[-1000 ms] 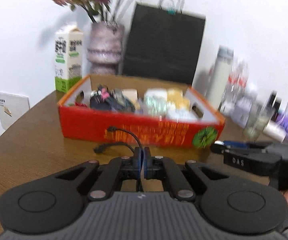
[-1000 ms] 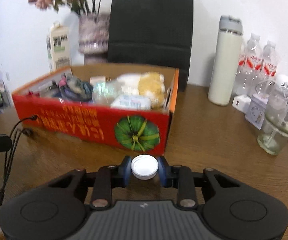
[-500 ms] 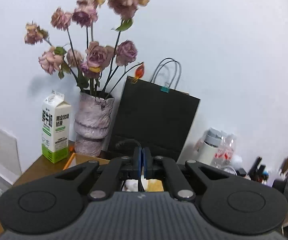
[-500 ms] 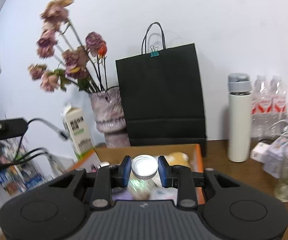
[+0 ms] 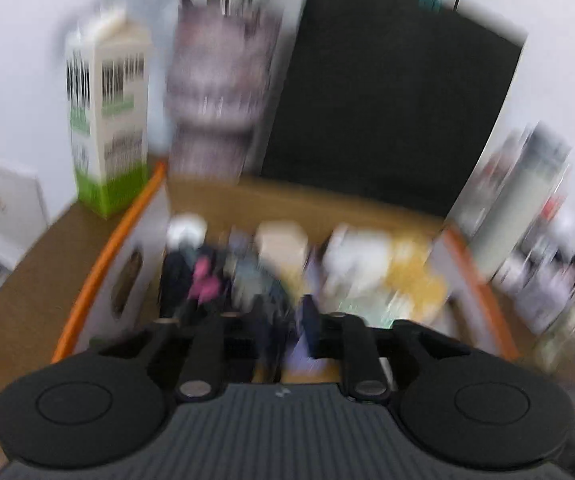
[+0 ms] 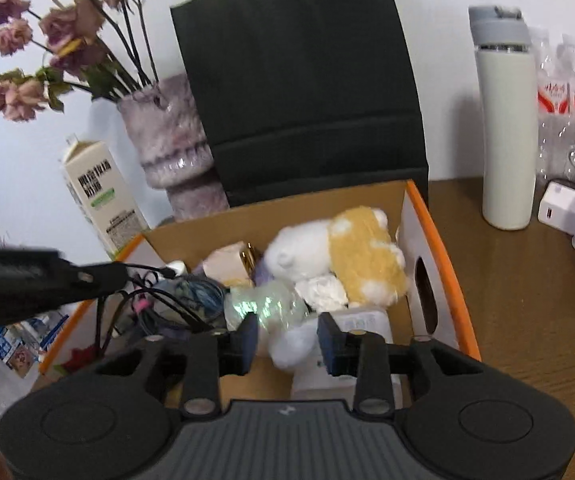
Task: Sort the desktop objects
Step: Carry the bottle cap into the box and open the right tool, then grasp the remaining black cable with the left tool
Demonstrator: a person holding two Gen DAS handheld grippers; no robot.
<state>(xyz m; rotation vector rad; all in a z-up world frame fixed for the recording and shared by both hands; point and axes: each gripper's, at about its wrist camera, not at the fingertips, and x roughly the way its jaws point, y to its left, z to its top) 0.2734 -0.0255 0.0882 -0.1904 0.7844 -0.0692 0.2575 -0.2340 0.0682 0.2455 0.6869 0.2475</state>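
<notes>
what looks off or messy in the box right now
Nothing looks spilled or broken. The cardboard box is crammed: a white and yellow plush toy lies on its side atop other items, and black cables sprawl in a loose tangle at the left end. The left wrist view is too blurred to add detail.

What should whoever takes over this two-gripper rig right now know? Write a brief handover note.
Left gripper: over the orange-rimmed cardboard box, black cable at its tip; grip unclear through blur.
Right gripper: over the box, blurred white round cap between its fingers; held or dropping, unclear.
Done: both items are above the box.
Left: confirm both land inside.
</notes>
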